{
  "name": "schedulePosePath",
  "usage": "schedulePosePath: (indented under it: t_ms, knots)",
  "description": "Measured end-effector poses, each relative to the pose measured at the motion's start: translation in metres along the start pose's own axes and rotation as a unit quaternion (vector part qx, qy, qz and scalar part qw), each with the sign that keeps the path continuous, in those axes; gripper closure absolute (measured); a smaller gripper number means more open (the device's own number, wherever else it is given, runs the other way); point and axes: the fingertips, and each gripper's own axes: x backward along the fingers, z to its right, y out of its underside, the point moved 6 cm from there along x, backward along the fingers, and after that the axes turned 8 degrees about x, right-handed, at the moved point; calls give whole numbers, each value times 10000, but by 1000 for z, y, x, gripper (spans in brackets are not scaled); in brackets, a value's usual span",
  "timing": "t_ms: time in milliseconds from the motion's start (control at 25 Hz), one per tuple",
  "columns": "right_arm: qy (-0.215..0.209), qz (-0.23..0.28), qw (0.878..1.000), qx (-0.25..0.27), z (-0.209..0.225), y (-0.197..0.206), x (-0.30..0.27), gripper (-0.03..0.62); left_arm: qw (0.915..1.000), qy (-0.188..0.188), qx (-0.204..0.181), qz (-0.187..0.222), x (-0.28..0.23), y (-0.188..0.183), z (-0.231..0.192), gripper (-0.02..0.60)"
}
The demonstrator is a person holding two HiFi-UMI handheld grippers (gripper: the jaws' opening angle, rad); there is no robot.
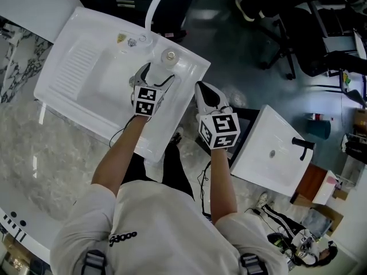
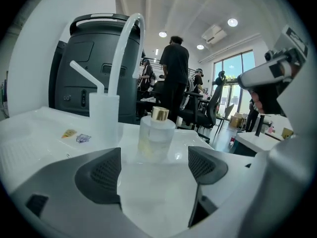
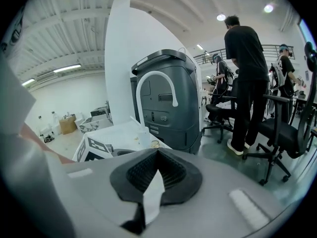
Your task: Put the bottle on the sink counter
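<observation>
the bottle (image 1: pixel 168 55) stands upright on the sink counter (image 1: pixel 192 67), right of the faucet (image 1: pixel 152 7). left gripper (image 1: pixel 155 76): jaws spread, just near of the bottle. right gripper (image 1: pixel 202 88): jaws pressed together, right of the sink.

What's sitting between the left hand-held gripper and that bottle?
Nothing: the left gripper view shows only bare white sink between the open left hand-held gripper and the bottle.

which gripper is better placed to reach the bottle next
Left. The left gripper faces the bottle, jaws apart, over the sink; the right gripper is shut, off the sink's side.
</observation>
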Motion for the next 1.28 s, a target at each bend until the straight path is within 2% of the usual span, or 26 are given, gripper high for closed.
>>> schedulePosePath:
  t_ms: [120,240,440,760,840,1000,1200,1280]
  knots:
    - [91,51,9999,-6,2,-7,6,585,9999,137,34,62,13,-5,-3,156]
    - [194,119,9997,29,3,-18,13,585,9990,450,66,43,29,-10,-2,157]
    - [305,314,9987,252,5,-47,19,585,9962,849,59,198,56,-36,-4,158]
    - [303,500,9978,317,8,-81,23,585,9864,1355,-893,247,89,-79,-1,168]
    - [312,541,9974,348,9,-88,24,585,9841,1389,-1058,341,98,-93,-1,193]
    - [349,616,9968,382,12,-100,28,585,9822,1460,-1041,553,113,-118,-4,235]
    - [355,656,9957,553,15,-114,35,585,9786,1415,-1189,899,134,-150,0,376]
    - [358,702,9951,604,16,-121,38,585,9770,1387,-1260,1019,141,-164,2,401]
